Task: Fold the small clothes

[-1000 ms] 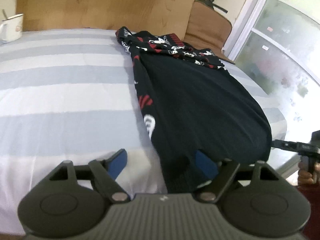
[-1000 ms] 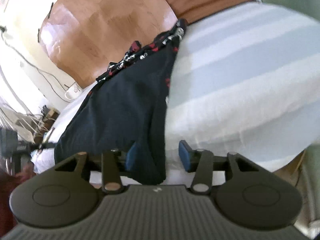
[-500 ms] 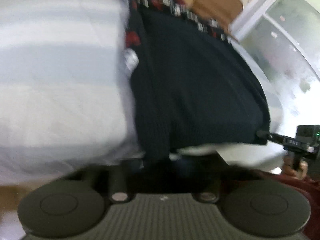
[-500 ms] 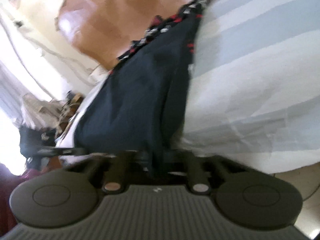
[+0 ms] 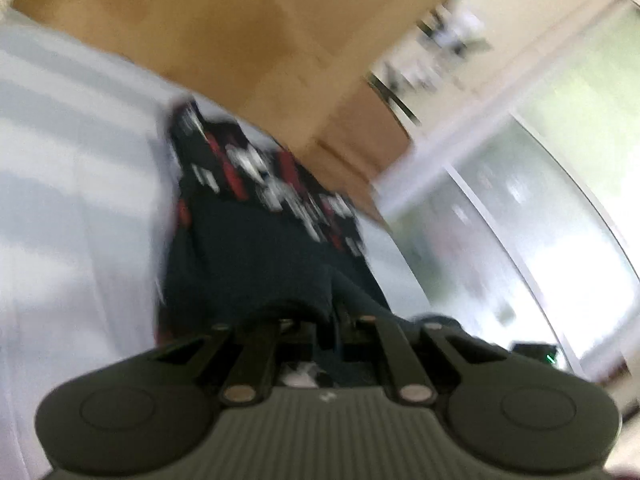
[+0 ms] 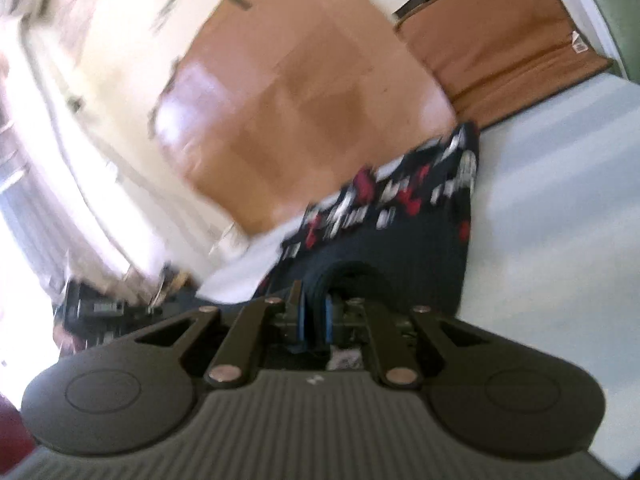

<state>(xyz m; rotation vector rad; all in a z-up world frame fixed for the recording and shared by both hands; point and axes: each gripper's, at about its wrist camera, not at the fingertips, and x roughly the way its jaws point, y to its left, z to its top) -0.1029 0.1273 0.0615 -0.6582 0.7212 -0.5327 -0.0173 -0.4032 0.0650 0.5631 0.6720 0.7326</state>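
Both views are smeared by motion blur, yet the main things can be made out. The left gripper has its two fingers drawn together on the near hem of the black garment with the red and white printed band; dark fabric bunches up between and over the fingertips. The right gripper is likewise pinched closed on the same garment, with a fold of black cloth pressed between its blue pads. The garment lies on the bed covered by a pale blue and white striped sheet, its printed band at the far end near the brown wooden headboard; the near end rises off the sheet into the two grippers. In the right wrist view the striped sheet spreads to the right of the garment, and a brown padded cushion stands beside the headboard. A frosted glass door fills the right of the left wrist view.
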